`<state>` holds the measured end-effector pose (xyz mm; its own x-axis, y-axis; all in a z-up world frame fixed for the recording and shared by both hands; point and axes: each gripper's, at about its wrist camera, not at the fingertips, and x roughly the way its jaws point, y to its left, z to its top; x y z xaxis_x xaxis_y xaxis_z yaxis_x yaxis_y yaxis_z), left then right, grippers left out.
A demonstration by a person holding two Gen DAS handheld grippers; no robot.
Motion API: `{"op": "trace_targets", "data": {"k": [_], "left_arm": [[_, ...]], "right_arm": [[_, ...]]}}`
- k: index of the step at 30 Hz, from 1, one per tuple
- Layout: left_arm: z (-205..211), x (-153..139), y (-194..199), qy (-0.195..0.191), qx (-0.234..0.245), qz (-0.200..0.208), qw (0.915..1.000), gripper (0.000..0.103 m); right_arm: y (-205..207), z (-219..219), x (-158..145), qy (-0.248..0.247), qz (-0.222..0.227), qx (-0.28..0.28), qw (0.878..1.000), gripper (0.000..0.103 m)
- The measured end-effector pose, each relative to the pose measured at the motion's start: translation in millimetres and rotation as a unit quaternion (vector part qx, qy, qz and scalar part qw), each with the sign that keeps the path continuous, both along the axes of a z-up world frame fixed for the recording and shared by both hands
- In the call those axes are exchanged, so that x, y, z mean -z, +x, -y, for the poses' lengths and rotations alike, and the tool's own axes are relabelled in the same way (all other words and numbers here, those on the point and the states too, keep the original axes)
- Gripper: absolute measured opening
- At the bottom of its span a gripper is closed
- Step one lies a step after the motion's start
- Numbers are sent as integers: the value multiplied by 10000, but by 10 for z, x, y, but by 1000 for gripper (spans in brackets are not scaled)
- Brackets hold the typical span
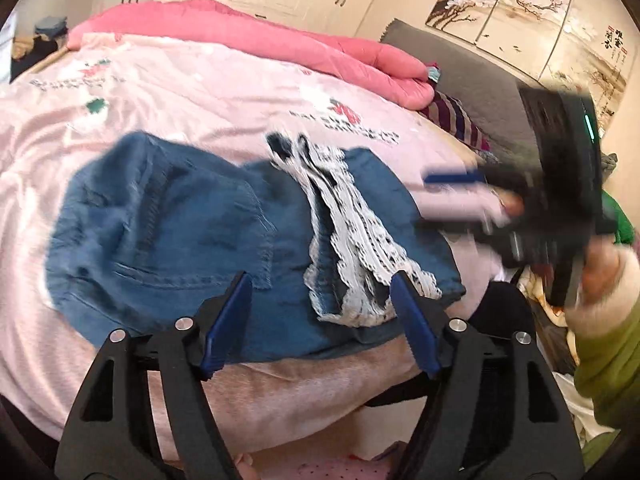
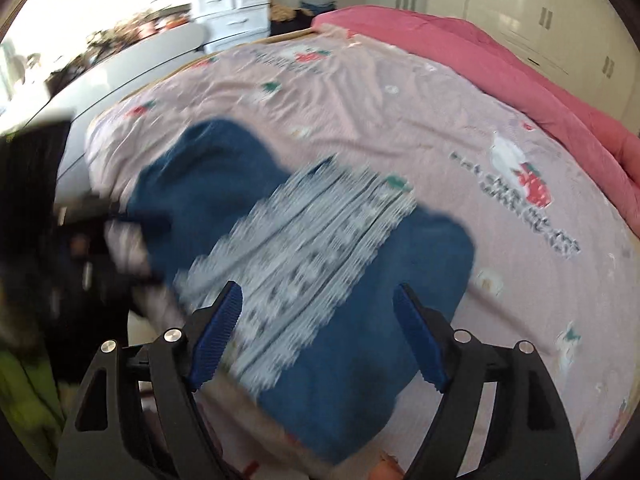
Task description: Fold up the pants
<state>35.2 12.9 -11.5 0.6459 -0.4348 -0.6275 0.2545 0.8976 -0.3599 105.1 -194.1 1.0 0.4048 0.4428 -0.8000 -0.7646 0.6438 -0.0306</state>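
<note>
Low in the left wrist view, the left gripper (image 1: 322, 322) stands with jaws apart and nothing between them, over the near edge of the pants (image 1: 180, 216). The right gripper (image 2: 318, 336) is likewise spread and empty. The pants lie folded in a compact bundle, lace trim (image 1: 352, 232) on top, near the bed's front edge. The release looks done; a good finish would be pressing the bundle flat without dragging it. Beyond, the pink sheet (image 2: 400, 104) offers open room; the pink quilt (image 1: 280, 40) bounds the far side.
</note>
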Motion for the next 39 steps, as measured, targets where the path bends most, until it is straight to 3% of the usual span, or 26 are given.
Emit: {"op": "trace_targets", "data": {"k": [6, 7, 8, 10, 14, 19, 22, 25, 29, 34, 36, 39], "left_arm": [[-81, -88, 83, -31, -81, -31, 10000, 71], [-70, -73, 123, -100, -55, -101, 9999, 71], [-110, -44, 158, -158, -5, -184, 9997, 71], [-49, 44, 254, -255, 111, -399, 9988, 71], [-21, 136, 365, -359, 186, -658, 9970, 51], [-70, 114, 336, -306, 94, -581, 9978, 51], [-52, 96, 316, -140, 75, -513, 9986, 51], [-30, 62, 312, -9, 46, -428, 9991, 55], [26, -17, 236, 117, 81, -266, 9995, 57], [310, -92, 148, 230, 570, -154, 9980, 57], [469, -95, 138, 439, 802, -100, 9958, 57], [513, -9, 216, 774, 673, -192, 9945, 57]], "right_arm": [[-394, -154, 203, -51, 132, -579, 9982, 55], [-438, -224, 262, -168, 199, -685, 9973, 44], [-465, -265, 300, -223, 210, -752, 9967, 25], [-441, -338, 372, -269, 122, -700, 9971, 7], [-455, -367, 346, 216, -212, -844, 9960, 7], [-480, -421, 559, 104, -348, -892, 9954, 9], [-445, -287, 417, 458, -577, -872, 9935, 16], [-399, -97, 193, 517, -345, -740, 9953, 22], [14, 187, -108, 642, -44, -126, 9979, 43], [709, -10, -171, 756, -191, 81, 9969, 47], [980, -212, -101, 653, -284, 38, 9975, 47], [1184, -387, -5, 449, -352, -12, 9984, 47]]}}
